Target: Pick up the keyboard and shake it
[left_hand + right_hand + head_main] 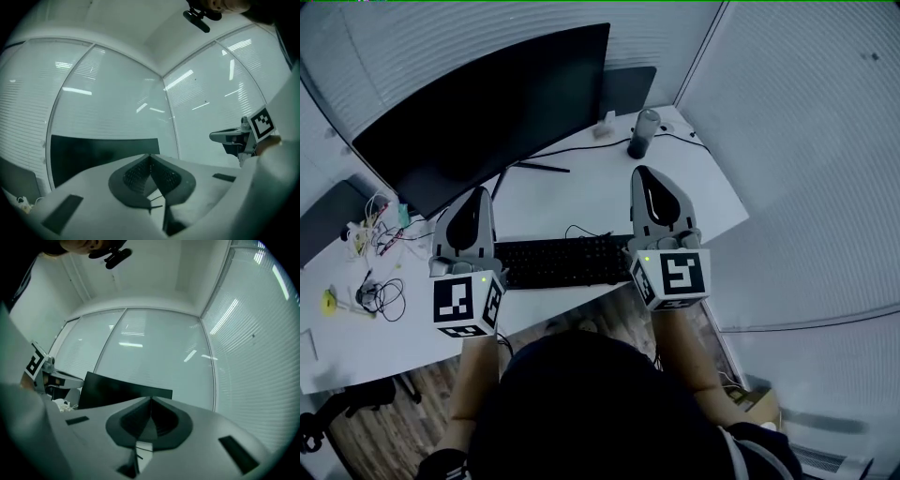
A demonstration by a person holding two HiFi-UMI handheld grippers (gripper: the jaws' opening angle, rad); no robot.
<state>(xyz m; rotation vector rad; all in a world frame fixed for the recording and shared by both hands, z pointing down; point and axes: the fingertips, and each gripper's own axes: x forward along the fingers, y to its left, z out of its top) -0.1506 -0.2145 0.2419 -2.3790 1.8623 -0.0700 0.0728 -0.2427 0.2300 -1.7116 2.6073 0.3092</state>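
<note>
A black keyboard (pixel 562 261) lies flat near the front edge of the white desk (pixel 581 178), with its cable running back toward the monitor. My left gripper (pixel 478 194) is over the keyboard's left end and my right gripper (pixel 644 172) over its right end. Both point away from me. In the left gripper view the left gripper (pixel 150 157) has its jaws pressed together with nothing between them. The right gripper (pixel 151 400) looks the same in the right gripper view. Both cameras see walls and the monitor; neither shows the keyboard.
A large dark monitor (pixel 487 103) stands at the back of the desk, and a dark cylinder (pixel 643 133) at the back right. Loose cables (pixel 380 291) and a small yellow object (pixel 330 300) lie at the left. Blind-covered walls close in on the right.
</note>
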